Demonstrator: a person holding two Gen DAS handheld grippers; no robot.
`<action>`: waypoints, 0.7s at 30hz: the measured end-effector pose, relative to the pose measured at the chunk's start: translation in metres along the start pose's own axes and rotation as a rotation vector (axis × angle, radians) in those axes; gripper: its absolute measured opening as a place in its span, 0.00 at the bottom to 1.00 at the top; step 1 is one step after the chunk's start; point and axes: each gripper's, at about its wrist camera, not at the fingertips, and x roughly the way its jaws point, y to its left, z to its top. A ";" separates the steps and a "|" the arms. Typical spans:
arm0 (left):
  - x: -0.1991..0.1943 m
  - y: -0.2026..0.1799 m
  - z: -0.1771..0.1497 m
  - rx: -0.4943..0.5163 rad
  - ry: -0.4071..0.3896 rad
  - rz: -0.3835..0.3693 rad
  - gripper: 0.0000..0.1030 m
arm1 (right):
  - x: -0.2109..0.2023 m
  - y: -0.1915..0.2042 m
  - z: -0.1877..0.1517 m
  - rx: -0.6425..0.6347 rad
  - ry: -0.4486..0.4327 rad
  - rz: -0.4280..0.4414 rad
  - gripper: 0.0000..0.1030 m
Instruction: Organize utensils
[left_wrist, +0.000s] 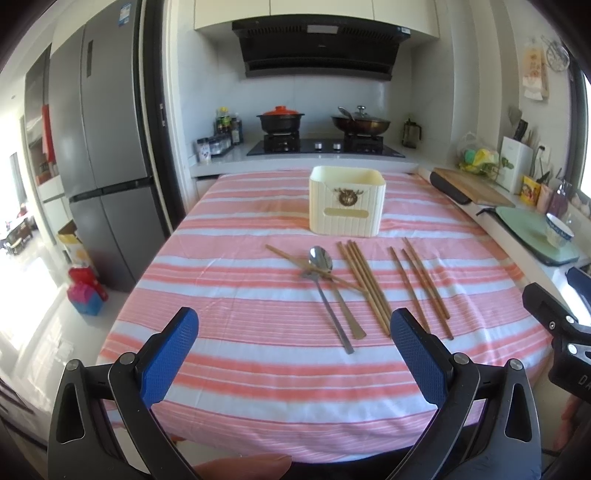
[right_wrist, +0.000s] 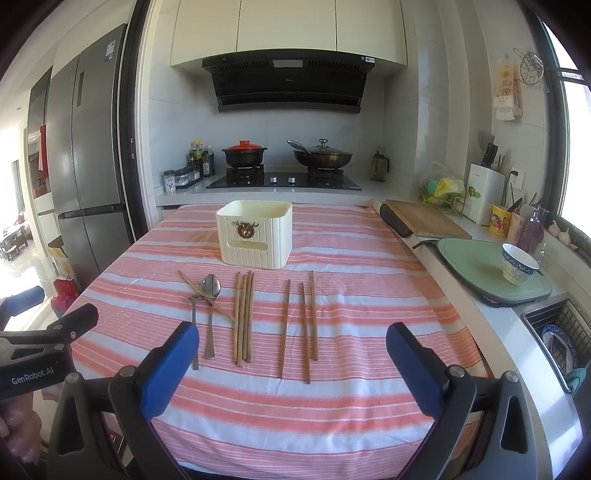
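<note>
A cream utensil holder (left_wrist: 347, 205) (right_wrist: 255, 232) stands at the far middle of the pink-striped tablecloth (left_wrist: 258, 325) (right_wrist: 369, 295). In front of it lie a steel spoon (left_wrist: 325, 280) (right_wrist: 210, 306), a fork (right_wrist: 194, 325) partly under a crossed wooden chopstick (left_wrist: 291, 258) (right_wrist: 199, 291), a bundle of several chopsticks (left_wrist: 365, 284) (right_wrist: 243, 317), and three loose chopsticks (left_wrist: 421, 284) (right_wrist: 303, 325). My left gripper (left_wrist: 293, 328) hangs open above the near table edge, nothing between its blue pads. My right gripper (right_wrist: 291, 341) is open too, short of the chopsticks.
A stove with a red-lidded pot (right_wrist: 243, 153) and a wok (right_wrist: 323, 155) sits behind the table. To the right, a counter holds a wooden board (right_wrist: 424, 218), a green board with a blue-patterned bowl (right_wrist: 519, 264), and a sink rack (right_wrist: 561, 343). A fridge (right_wrist: 88, 155) stands left.
</note>
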 end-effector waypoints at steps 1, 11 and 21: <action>0.001 0.000 0.000 0.000 0.002 0.000 1.00 | 0.000 0.000 0.001 -0.002 0.000 0.000 1.00; 0.007 0.000 0.000 -0.004 0.024 0.005 1.00 | 0.004 -0.004 0.000 0.003 0.011 0.005 1.00; 0.016 0.000 0.004 -0.013 0.043 0.008 1.00 | 0.008 -0.008 0.002 0.016 0.018 0.003 1.00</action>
